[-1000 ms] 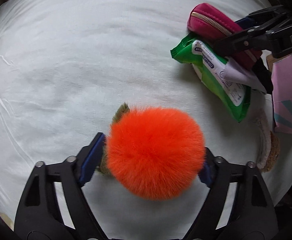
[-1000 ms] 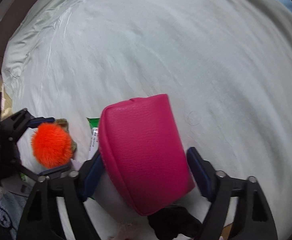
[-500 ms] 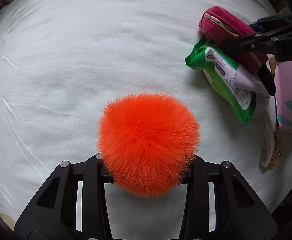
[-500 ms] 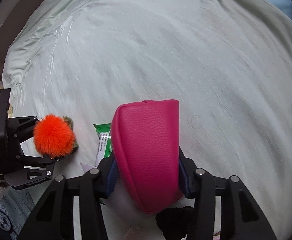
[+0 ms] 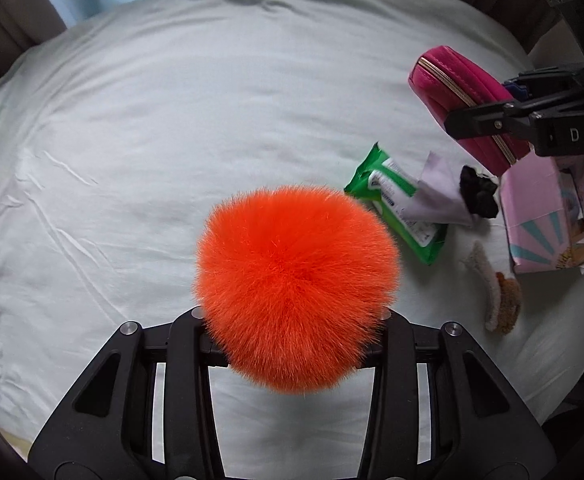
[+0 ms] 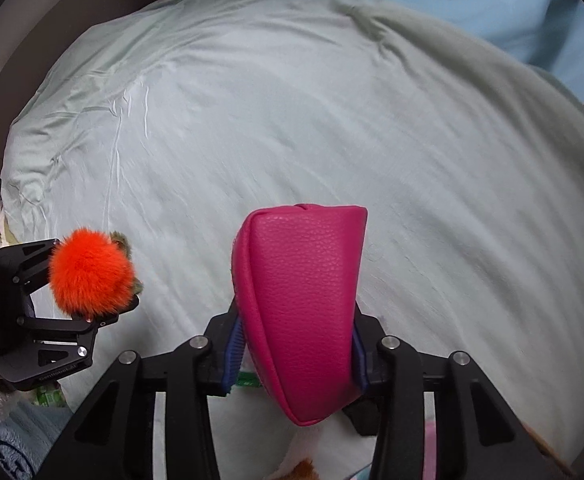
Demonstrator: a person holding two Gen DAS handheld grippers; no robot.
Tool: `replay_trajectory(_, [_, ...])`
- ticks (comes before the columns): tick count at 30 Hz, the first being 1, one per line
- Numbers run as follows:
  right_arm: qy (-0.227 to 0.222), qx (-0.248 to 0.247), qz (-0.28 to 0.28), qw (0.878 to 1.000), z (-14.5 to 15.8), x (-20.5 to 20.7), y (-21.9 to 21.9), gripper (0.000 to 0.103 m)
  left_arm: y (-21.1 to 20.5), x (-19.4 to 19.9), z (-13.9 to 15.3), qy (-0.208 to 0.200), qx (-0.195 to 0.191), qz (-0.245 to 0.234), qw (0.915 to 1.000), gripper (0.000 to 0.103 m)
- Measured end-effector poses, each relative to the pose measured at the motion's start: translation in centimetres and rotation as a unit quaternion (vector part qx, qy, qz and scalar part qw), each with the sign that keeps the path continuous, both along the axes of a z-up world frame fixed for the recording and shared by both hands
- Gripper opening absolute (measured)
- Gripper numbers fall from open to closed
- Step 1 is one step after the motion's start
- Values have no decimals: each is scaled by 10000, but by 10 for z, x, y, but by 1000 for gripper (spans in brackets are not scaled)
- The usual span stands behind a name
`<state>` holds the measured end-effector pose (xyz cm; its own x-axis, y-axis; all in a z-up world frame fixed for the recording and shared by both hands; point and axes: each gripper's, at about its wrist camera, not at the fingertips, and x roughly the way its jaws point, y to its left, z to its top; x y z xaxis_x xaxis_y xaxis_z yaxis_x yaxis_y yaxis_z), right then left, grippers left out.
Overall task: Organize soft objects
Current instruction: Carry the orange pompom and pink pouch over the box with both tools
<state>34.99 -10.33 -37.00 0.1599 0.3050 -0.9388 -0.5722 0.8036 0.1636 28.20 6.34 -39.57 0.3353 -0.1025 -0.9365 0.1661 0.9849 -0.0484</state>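
Note:
My left gripper (image 5: 292, 320) is shut on a fluffy orange pom-pom (image 5: 296, 284) and holds it above the pale bed sheet (image 5: 151, 140). The pom-pom hides the fingertips. It also shows in the right wrist view (image 6: 89, 274), at the left. My right gripper (image 6: 298, 340) is shut on a pink zip pouch (image 6: 302, 300), lifted off the sheet. The pouch also shows in the left wrist view (image 5: 452, 92), at the upper right, in the right gripper (image 5: 508, 116).
A green wipes pack (image 5: 396, 208), a lilac cloth (image 5: 440, 192), a black scrunchie (image 5: 480, 192), a beige and brown fuzzy item (image 5: 500, 300) and pink paper packaging (image 5: 540, 216) lie at the bed's right edge. A blue plush (image 6: 15, 440) lies at the lower left.
Both grippers closed on their objects and lifted them off the sheet. The pouch rose away from the wipes pack. The pom-pom rose clear of the bed.

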Motion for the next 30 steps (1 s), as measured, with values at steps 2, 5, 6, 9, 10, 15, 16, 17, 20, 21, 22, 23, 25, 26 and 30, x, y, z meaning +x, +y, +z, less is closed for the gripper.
replay_trajectory(2, [-104,24,-119,9999,16,-9,-3,40,0,0,23,-157,11,-53,9999,35])
replay_trajectory(5, [-314,119,-400,9986,53,-31,-15,40,-2,-10,52,-373,-38,-119,9992,35])
replay_trajectory(6, [-368,138,-479,9981,62,-37,-14,40,-1,-14,64,-449,-55,-157,9989,36])
replay_trajectory(9, [-574,218,-784,9950,93,-59,-25,39,-3,-26,94,-696,-93,-297,9971,35])
replay_trajectory(10, [-626,245,-879,9939,101,-66,-29,39,-5,-30,107,-791,-121,-369,9961,35])
replay_trajectory(15, [-892,324,-1524,9838,144,-102,-63,39,-21,-45,153,-1120,-222,-644,9914,36])
replay_trajectory(16, [-931,319,-1682,9808,152,-109,-72,39,-27,-47,164,-1205,-257,-701,9899,36])
replay_trajectory(17, [-955,320,-1786,9788,157,-114,-78,39,-30,-49,172,-1267,-276,-731,9889,36])
replay_trajectory(20, [-1042,356,-2188,9695,176,-132,-106,39,-47,-55,195,-1447,-352,-785,9857,36])
replay_trajectory(21, [-1090,336,-2307,9663,182,-137,-115,39,-54,-56,203,-1505,-376,-809,9846,35])
replay_trajectory(22, [-1120,323,-2392,9640,186,-141,-122,39,-60,-58,208,-1538,-387,-826,9839,36])
replay_trajectory(23, [-1167,329,-2519,9601,192,-147,-136,39,-69,-60,214,-1578,-401,-855,9829,36])
replay_trajectory(25, [-1220,359,-2732,9535,200,-156,-160,39,-85,-63,222,-1629,-413,-893,9817,36])
replay_trajectory(26, [-1231,371,-2814,9509,203,-161,-169,39,-96,-64,226,-1643,-426,-897,9814,36])
replay_trajectory(30, [-1226,460,-3151,9400,210,-173,-220,39,-143,-73,237,-1677,-494,-896,9805,36])
